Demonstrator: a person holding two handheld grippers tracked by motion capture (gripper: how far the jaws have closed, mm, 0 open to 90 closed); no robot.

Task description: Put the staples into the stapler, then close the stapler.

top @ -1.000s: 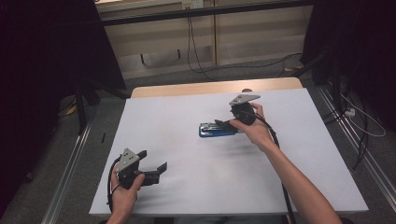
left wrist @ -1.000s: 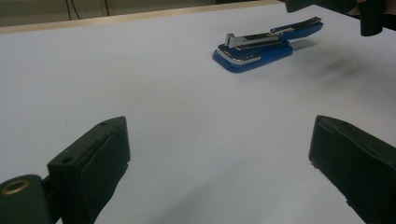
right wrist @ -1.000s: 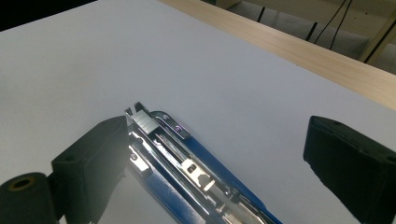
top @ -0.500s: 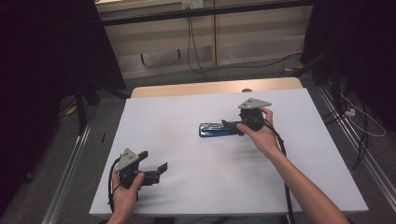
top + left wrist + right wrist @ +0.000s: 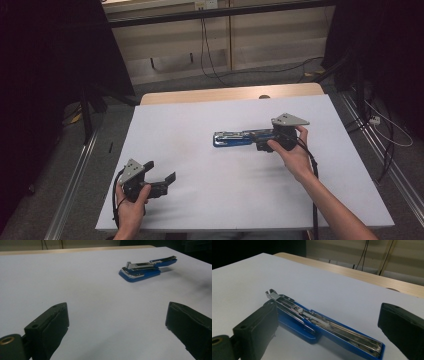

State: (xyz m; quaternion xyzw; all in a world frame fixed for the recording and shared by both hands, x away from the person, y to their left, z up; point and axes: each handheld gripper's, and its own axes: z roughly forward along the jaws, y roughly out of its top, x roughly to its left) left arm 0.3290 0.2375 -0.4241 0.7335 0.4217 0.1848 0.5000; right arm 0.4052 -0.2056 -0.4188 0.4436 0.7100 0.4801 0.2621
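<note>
Blue stapler (image 5: 240, 138) lies mid-table, lid swung open, magazine exposed. Right gripper (image 5: 265, 142), jaws wide, sits at its 3 o'clock end; left gripper (image 5: 167, 182) wide, idle at 7 o'clock. Likely rigid, weighty, slick metal: grip the blue base sides.

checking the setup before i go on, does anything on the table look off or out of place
One thing: the blue stapler on the white table lies swung open, its top arm folded back flat with the metal staple channel bared. The right gripper straddles it with jaws wide; the left gripper sits open, well apart from it.
</note>
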